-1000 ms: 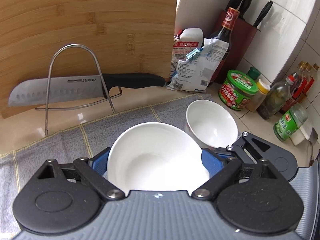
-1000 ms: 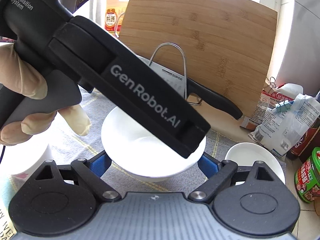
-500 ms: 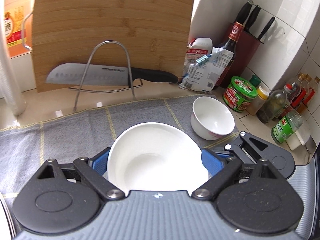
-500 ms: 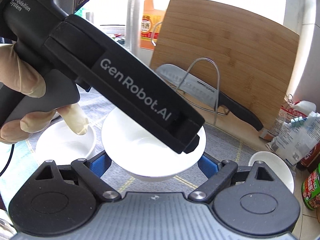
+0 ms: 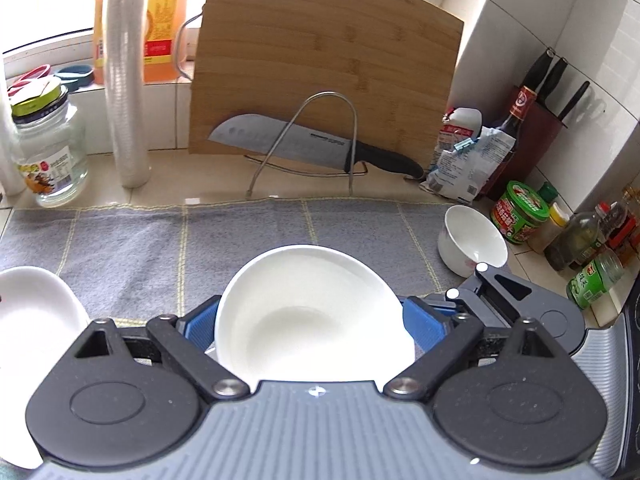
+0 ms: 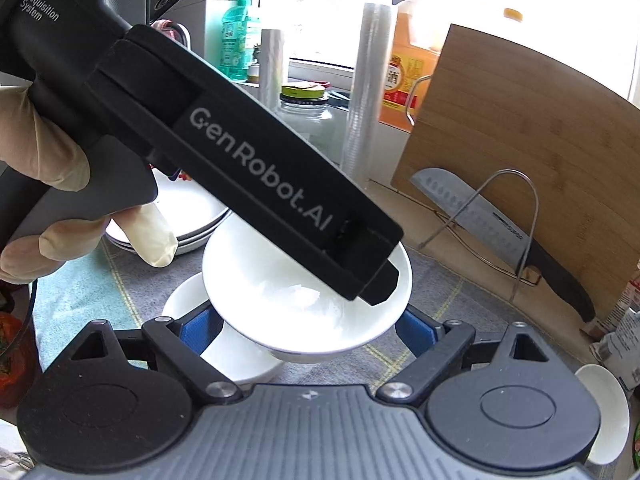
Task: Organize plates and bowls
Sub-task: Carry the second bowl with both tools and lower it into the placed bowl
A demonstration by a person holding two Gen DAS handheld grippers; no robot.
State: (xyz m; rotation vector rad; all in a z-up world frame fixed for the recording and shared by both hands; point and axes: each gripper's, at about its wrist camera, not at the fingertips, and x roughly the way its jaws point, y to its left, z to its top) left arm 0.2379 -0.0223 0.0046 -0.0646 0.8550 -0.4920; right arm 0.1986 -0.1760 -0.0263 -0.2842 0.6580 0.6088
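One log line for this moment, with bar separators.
left gripper: holds white bowl | right gripper: holds same bowl | below: grey mat

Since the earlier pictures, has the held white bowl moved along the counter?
Yes. The held bowl has travelled left, away from the small bowl and cutting board, toward the dish beneath.

"GenRobot.AI" in grey letters along black body of left gripper unit [image 6: 256,184], crossing in front of right gripper. "DAS Data Acquisition System" on same unit's upper end, top left. Knife blade [image 6: 472,212] beyond right gripper, to its right, carries small print, too small to read. Bottle and jar labels ahead: illegible.
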